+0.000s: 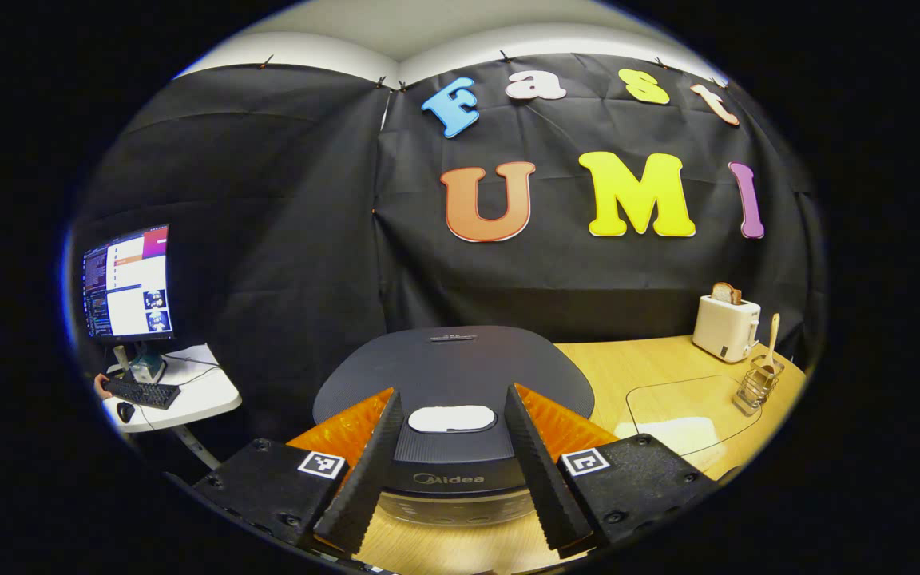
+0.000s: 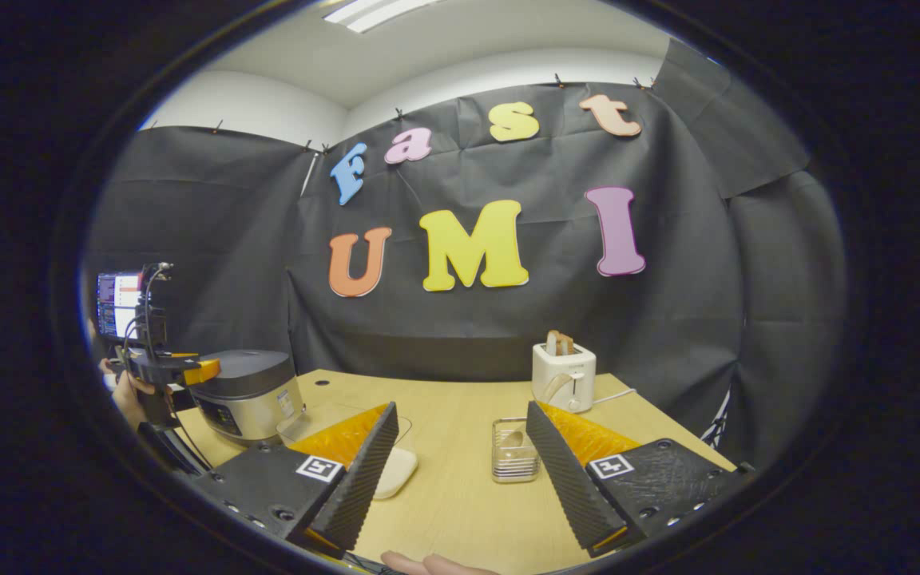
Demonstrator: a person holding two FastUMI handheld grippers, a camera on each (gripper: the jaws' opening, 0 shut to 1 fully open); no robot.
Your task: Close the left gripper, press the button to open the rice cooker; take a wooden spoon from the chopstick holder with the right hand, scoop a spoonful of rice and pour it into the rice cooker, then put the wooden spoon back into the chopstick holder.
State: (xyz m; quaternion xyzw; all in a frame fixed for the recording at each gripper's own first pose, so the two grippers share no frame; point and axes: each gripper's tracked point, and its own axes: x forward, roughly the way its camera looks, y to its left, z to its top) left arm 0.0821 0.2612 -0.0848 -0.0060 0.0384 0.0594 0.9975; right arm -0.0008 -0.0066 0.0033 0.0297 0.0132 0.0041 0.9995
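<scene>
Two grippers: both have their jaws spread apart, and neither grips anything.
Left gripper (image 1: 452, 479): bottom centre of the left gripper view, fingers wide on either side of the rice cooker's front, not touching it.
Rice cooker (image 1: 452, 371): centre of that view, dark lid down, pale oval button (image 1: 452, 418) between the two fingers (seen from above and in front).
Right gripper (image 2: 460, 471): bottom centre of the right gripper view, open above the bare wooden table (image 2: 460, 503).
Chopstick holder (image 2: 514, 461): clear wire rack just inside the right finger in the right gripper view; at the right edge of the left gripper view.
Wooden spoon (image 1: 771, 339): upright in the holder, handle rising above its rim.
Toaster (image 2: 562, 375): white, behind the holder, bread in its slot.
Rice bowl: a pale dish (image 2: 396, 471) partly hidden behind the left finger; contents cannot be told.
Monitor (image 1: 128, 281): left edge of the left gripper view, on a side desk with a keyboard (image 1: 140, 391).
Hand (image 2: 131, 395): far left of the right gripper view, holding the other gripper before the cooker.
</scene>
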